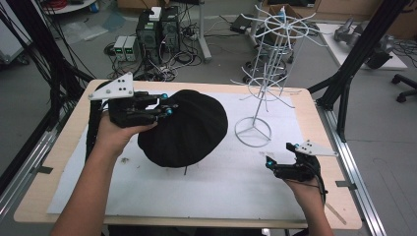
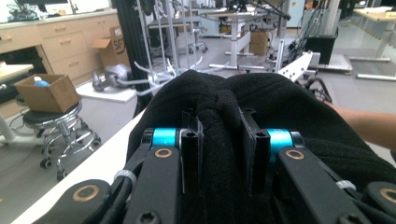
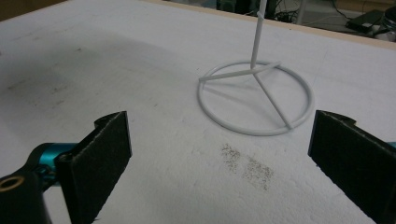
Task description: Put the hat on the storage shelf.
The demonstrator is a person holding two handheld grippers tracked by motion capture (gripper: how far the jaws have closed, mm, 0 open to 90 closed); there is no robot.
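Light: bright and even, from above.
Shadows: soft and grey under the black hat (image 1: 184,129).
Blur: pads (image 3: 100,156) look fuzzy close up.
Glare: none on the white sheet (image 1: 221,182).

Grey lab floor had computer towers (image 1: 156,30) tangled in cables at 12 o'clock, plus wooden cabinets (image 2: 56,44) and a wheeled stool (image 2: 60,130).

The person's left forearm reaches up from the near edge, its hand (image 1: 114,133) wrapped around the left gripper (image 1: 167,107), whose jaws are pinched together on a fold of black knitted fabric (image 2: 224,116) and point toward the right. The right hand (image 1: 306,189) sits low near the near right corner, holding the right gripper (image 1: 278,158). Its jaws are spread wide apart with nothing between them, just above the surface, angled forward and left.
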